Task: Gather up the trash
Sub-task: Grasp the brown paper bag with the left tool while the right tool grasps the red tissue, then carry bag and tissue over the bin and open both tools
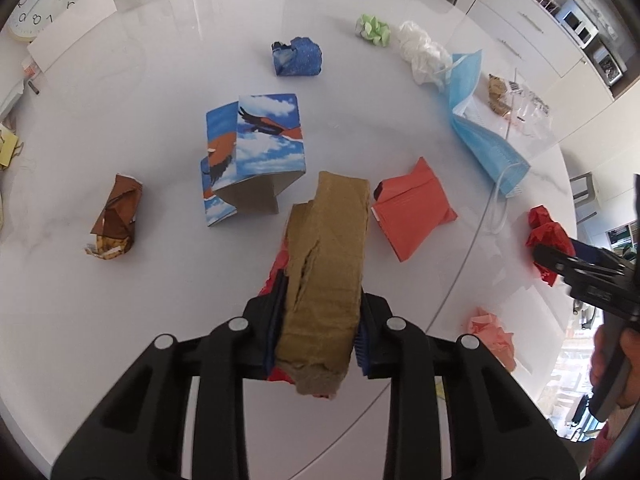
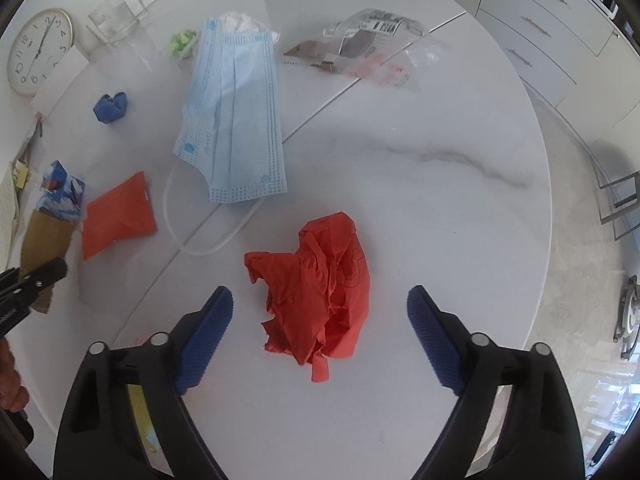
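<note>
My left gripper (image 1: 322,308) is shut on a torn piece of brown cardboard (image 1: 332,232), its blue pads pressing both sides; a bit of red shows underneath it. A crumpled red paper (image 2: 320,264) lies on the white marble table (image 2: 440,208). My right gripper (image 2: 320,294) points down over the paper and stands open, with the wad between its blue pads (image 2: 208,328) but not touched. In the left wrist view the right gripper (image 1: 560,260) shows at the right edge over the same red paper (image 1: 544,232).
Spread over the table are a blue face mask (image 2: 236,120), an orange-red packet (image 1: 412,212), a sky-print carton (image 1: 252,152), a blue crumple (image 1: 298,58), a green wad (image 1: 374,30), a brown wrapper (image 1: 116,216), pink paper (image 1: 492,332) and a clear bag (image 2: 372,36). A clock (image 2: 38,50) lies at the far left.
</note>
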The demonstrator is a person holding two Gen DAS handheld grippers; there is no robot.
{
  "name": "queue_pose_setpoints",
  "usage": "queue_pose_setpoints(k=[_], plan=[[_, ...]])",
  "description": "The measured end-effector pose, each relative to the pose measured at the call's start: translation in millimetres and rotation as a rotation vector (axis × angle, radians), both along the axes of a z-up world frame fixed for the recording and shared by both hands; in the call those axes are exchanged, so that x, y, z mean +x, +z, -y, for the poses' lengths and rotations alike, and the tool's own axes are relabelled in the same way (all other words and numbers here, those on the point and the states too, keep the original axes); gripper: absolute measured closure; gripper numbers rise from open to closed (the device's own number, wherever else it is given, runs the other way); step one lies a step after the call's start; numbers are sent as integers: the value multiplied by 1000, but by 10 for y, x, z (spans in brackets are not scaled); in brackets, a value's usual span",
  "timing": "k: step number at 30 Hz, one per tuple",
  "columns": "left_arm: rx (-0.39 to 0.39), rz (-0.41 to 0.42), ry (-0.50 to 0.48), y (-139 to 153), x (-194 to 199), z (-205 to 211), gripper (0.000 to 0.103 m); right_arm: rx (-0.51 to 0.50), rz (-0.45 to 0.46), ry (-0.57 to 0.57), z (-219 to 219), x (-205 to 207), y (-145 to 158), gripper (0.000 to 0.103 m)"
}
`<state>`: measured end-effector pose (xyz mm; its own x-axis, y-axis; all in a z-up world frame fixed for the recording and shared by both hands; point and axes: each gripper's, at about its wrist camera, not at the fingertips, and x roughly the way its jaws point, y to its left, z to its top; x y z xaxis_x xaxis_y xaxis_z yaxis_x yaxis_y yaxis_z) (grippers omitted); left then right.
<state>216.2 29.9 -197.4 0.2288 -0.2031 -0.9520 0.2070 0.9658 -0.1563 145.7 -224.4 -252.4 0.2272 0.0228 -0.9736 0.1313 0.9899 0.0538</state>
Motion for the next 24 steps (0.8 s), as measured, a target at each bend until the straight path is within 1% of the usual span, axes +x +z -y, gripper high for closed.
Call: queue_pose_setpoints(k=[1,2,4,6,9,12,17,18,20,22,23,24], plan=[[-5,1,0,10,-25,-9,74,13,-6,-1,6,6,-21,38],[-9,2,2,32,-46,-23,74,29,-5,-4,14,2,-27,43],[-24,6,4,99,-72,-42,74,49,13,-4,30,-9,-13,61],[-29,19,1,203,-161,-69,74,77,16,-4,56,-27,-2,70],[-11,27,-26,308,-240,10,74,89,36,-21,118,-97,67,73],[-7,31,-59,401,-336,154,74,108,63,-43,176,-211,198,74],[-53,49,-152,599,-597,490,75,100,119,-84,309,-561,500,74],[-63,56,-184,650,-681,596,74,98,127,-92,331,-619,532,74],[-76,66,-247,726,-833,789,74,86,146,-118,449,-875,651,74],[-93,72,-323,794,-1024,1067,74,73,156,-144,514,-1054,712,74],[-99,70,-344,808,-1080,1142,74,67,162,-161,559,-1166,748,74],[-113,64,-388,828,-1190,1309,74,59,168,-188,686,-1378,808,73]])
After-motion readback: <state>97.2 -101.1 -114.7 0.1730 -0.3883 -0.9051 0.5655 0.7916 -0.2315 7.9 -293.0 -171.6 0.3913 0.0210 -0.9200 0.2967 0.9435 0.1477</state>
